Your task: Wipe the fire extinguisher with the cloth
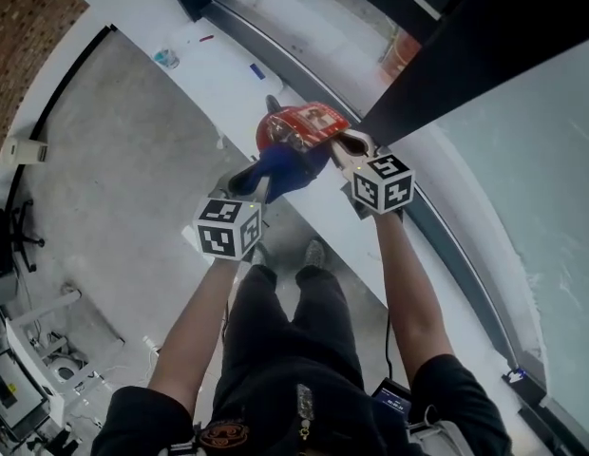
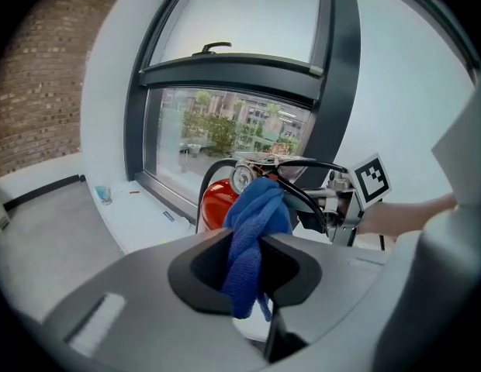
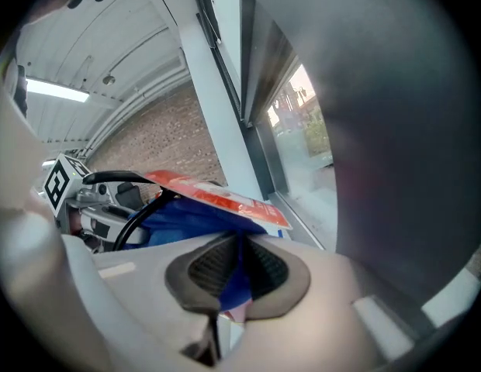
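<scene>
Your left gripper (image 2: 252, 258) has its jaws clamped on a thick fold of the blue cloth (image 2: 256, 208), which bunches up out of them toward 12 o'clock. Your right gripper (image 3: 239, 273) is closed nearly flat on a thin blue edge of the same cloth, so you hold it at both ends.

From the jaws the cloth runs onto the head of the fire extinguisher (image 2: 217, 200), lying against the gauge and the black hose. A red-and-white tag (image 3: 225, 196) lies over the cloth at 12 o'clock of your right jaws.

In the head view the extinguisher stands on the white window sill (image 1: 209, 74), at 12 o'clock of your hands, with the left gripper at its 7 o'clock and the right at its 3 o'clock.

By my reading, the wipe is under way at the top. The red cylinder below looks uncovered and probably remains. How clean any part is, you can't tell from here.
</scene>
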Demonstrator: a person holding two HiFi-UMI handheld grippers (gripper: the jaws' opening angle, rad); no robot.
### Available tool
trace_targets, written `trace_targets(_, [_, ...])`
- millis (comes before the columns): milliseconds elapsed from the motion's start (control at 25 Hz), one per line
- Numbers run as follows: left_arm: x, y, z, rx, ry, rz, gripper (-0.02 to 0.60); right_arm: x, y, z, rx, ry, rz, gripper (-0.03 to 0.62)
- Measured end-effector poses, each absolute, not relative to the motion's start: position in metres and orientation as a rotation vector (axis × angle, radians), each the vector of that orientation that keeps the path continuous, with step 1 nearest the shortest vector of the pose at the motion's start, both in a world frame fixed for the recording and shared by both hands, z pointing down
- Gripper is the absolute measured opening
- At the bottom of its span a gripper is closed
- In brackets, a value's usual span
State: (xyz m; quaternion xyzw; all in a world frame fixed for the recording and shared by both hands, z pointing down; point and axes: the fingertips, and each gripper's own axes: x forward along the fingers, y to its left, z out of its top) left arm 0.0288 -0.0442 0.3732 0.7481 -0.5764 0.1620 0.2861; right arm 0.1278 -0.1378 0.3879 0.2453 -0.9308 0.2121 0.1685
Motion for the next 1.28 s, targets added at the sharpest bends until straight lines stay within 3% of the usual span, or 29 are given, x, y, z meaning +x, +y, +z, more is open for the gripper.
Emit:
trace_targets(520, [0.045, -0.027, 0.396, 2.02, -1.452, 0.412, 0.054, 0.135, -0.121, 0.406, 0.794, -2.605, 0.68, 0.018])
trace_targets(880, [0.008, -0.039, 0.414, 2.039, -1.457, 0.493, 0.052, 0.129, -0.091, 0.436, 0.785, -2.531, 0.722, 0.018])
trace_targets(1280, [-0.011, -0.049, 0.462, 1.97, -1.482, 0.489, 0.052, 0.119, -0.076, 0.459, 0.696, -2.434, 0.517, 0.018])
